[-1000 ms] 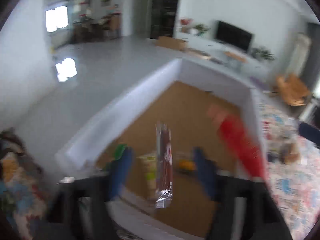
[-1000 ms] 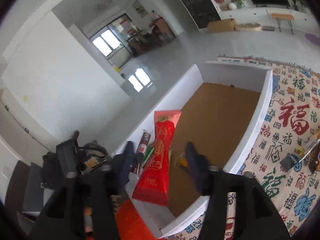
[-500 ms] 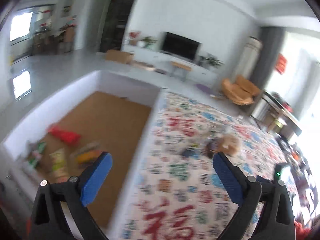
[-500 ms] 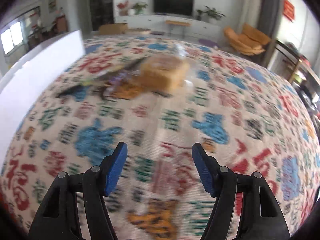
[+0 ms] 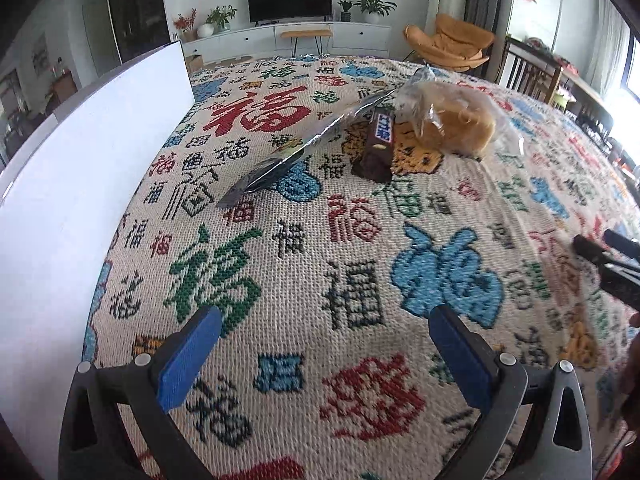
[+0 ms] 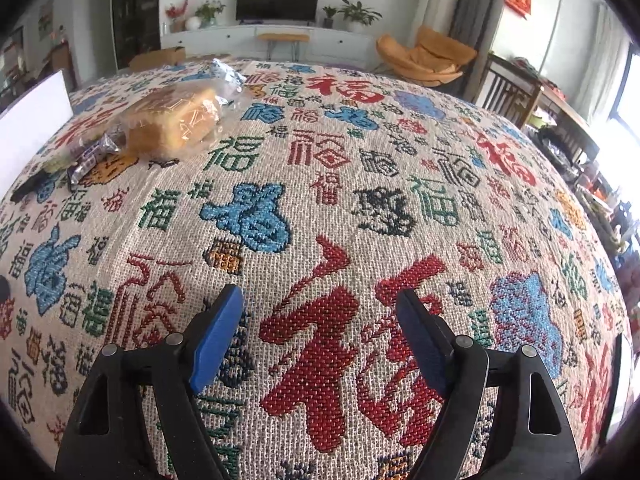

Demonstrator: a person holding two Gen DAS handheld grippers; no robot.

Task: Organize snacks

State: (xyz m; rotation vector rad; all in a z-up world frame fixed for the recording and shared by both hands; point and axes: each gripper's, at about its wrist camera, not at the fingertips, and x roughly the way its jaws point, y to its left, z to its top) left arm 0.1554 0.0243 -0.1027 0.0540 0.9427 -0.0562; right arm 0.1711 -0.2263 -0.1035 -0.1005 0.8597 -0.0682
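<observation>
Patterned woven cloth (image 5: 360, 240) covers the work surface. Nearest, the left gripper (image 5: 324, 356) and right gripper (image 6: 320, 340) hover with jaws apart and empty, both having just been opening, probably readied for the next pick. Farther off lie a silver packet (image 5: 304, 148), a chocolate bar (image 5: 378, 144) and bagged bread (image 5: 452, 120), clustered for collection. Far left stands the white box wall (image 5: 80, 168).

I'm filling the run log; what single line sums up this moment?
left gripper: open, empty | right gripper: open, empty | on tablecloth: bagged bread, chocolate bar, silver packet | white box: left
</observation>
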